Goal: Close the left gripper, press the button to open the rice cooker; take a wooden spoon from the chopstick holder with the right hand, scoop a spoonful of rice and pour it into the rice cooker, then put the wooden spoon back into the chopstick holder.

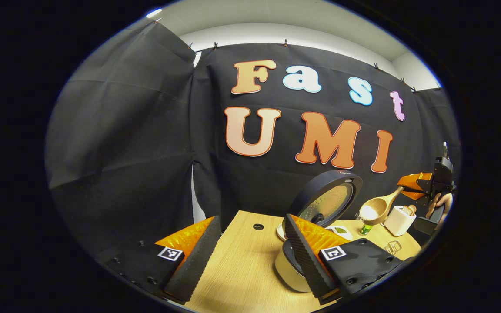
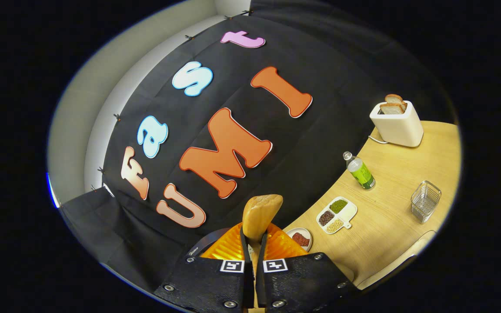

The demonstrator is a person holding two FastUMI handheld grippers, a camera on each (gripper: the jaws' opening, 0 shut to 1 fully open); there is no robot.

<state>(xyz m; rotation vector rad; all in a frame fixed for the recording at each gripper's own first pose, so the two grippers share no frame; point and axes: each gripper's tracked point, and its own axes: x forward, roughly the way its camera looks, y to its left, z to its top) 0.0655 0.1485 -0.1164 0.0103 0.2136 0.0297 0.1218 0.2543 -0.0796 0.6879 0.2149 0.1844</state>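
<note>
Left claw (image 1: 250, 256) spread wide, nothing between its fingers, hanging over the near part of the light wood-grain surface (image 1: 237, 265). Its right finger overlaps the cream rice cooker (image 1: 292, 271) in the left gripper view; contact can't be judged. Cooker's dark round lid (image 1: 326, 198) stands open, tilted back toward the booth wall. Bare surface left of the cooker, up to a small round hole near the far edge.

Right claw (image 2: 254, 248) pinching the handle of the pale wooden spoon (image 2: 260, 213). In the left gripper view the spoon's bowl (image 1: 374, 211) holds white rice, raised in the air to the right of the open lid, above the green-labelled plastic bottle (image 2: 360, 171).

Farther out: small white dish with something red (image 2: 300, 239), white divided tray of beans (image 2: 336, 214), wire-mesh chopstick holder (image 2: 425, 201) near the surface's front edge, white toaster with bread slices (image 2: 396, 121) at the far edge. Open wood between tray and holder.
</note>
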